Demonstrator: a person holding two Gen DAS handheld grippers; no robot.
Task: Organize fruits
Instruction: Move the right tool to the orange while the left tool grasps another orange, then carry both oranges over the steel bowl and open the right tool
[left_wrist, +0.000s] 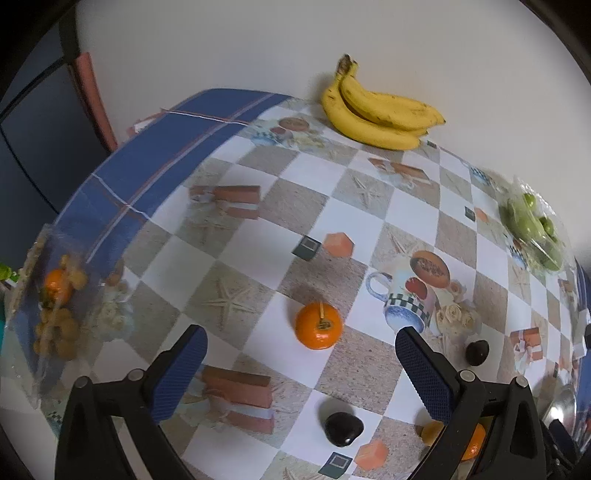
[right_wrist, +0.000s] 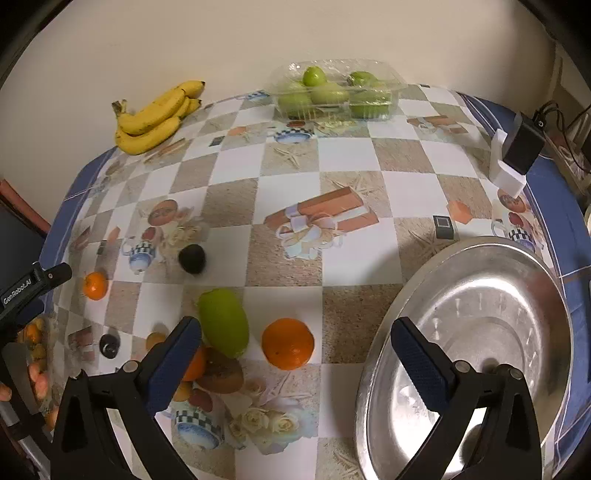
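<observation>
On the checked tablecloth, the fruits lay scattered. From the right wrist view, an orange sat near centre, just left of the steel bowl, with a green mango beside it on the left and a kiwi touching the mango's near end. A dark avocado lay farther back; a small tangerine sat well to its left. Bananas lay at the far left by the wall, and a clear box of green fruit at the far centre. Right gripper hovered above the cloth, tongs wide apart, holding nothing. Left gripper likewise had its tongs apart and empty, a tangerine lying between them, a dark fruit nearer.
</observation>
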